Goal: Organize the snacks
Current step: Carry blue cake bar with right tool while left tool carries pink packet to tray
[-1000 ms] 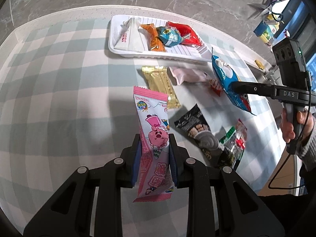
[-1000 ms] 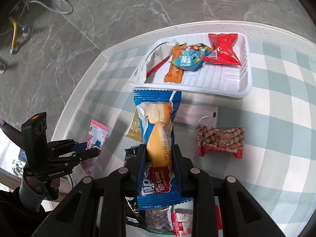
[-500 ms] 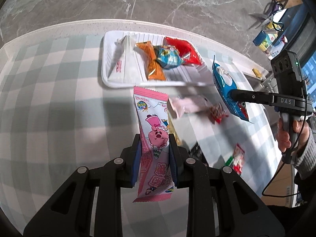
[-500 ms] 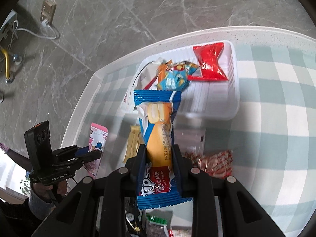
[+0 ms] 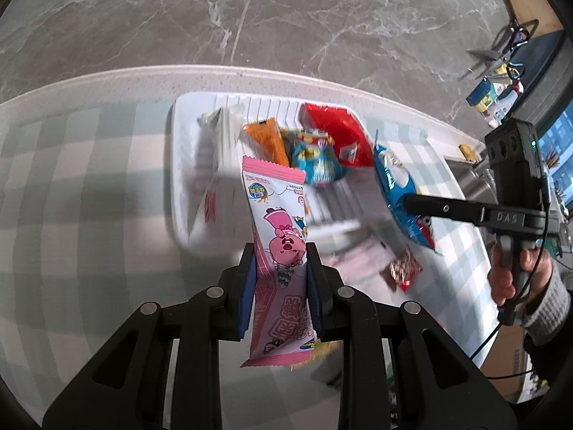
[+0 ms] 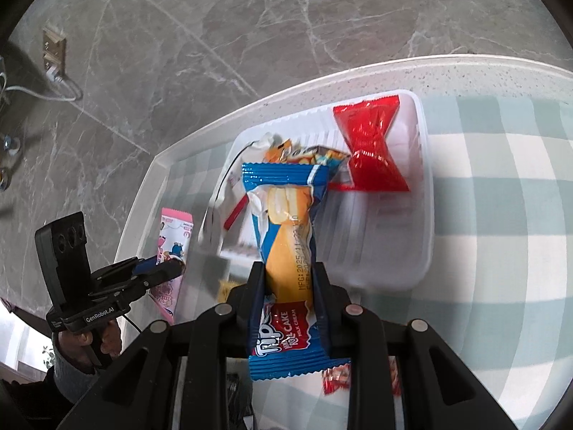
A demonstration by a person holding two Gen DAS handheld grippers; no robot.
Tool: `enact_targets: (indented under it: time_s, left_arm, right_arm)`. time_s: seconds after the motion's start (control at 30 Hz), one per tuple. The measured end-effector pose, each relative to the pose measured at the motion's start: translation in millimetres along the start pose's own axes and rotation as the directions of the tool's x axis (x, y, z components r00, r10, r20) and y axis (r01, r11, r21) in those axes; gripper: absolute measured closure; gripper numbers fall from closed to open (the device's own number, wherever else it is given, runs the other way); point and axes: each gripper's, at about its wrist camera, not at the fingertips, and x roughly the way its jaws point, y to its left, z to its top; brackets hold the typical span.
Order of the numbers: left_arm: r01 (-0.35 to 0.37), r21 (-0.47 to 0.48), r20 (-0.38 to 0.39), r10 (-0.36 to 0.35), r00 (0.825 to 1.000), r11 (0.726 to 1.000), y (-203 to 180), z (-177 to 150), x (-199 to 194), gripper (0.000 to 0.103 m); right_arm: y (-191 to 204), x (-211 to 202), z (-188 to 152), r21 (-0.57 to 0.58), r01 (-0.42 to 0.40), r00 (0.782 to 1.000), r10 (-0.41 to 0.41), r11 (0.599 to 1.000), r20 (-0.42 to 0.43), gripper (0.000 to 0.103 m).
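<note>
bright, even daylight fills both views. strong fisheye distortion bends the table edge into an arc, and black vignette cuts the corners. motion blur smears the white tray and the checked tablecloth, while the near black gripper frames stay sharp. glare shines on the red packet and the marble floor. soft shadows lie under the tray's near rim.

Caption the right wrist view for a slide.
Right claw grips a blue roll cake packet above the white tray of snacks.
</note>
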Motion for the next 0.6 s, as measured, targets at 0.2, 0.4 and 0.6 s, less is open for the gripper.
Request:
enact_targets:
  time_s: [0.2,0.4,0.6]
  left_arm:
    - [0.017,0.02,-0.018,-0.017,1.0,1.0,-2,29,25,0.08]
    - [0.017,0.016,-0.05,-0.016,0.999,1.0,3,51,55,0.08]
    - [0.007,-0.004,-0.069,-0.007,0.998,1.0,13,66,77,0.08]
  right_arm:
    - [-8,10,18,0.017,0.005,1.0,-0.005,1.0,0.006,0.075]
    - [-15,18,38,0.025,0.015,1.0,-0.015,1.0,0.014,0.075]
    - [-19,30,55,0.028,0.025,1.0,-0.025,0.999,0.002,0.075]
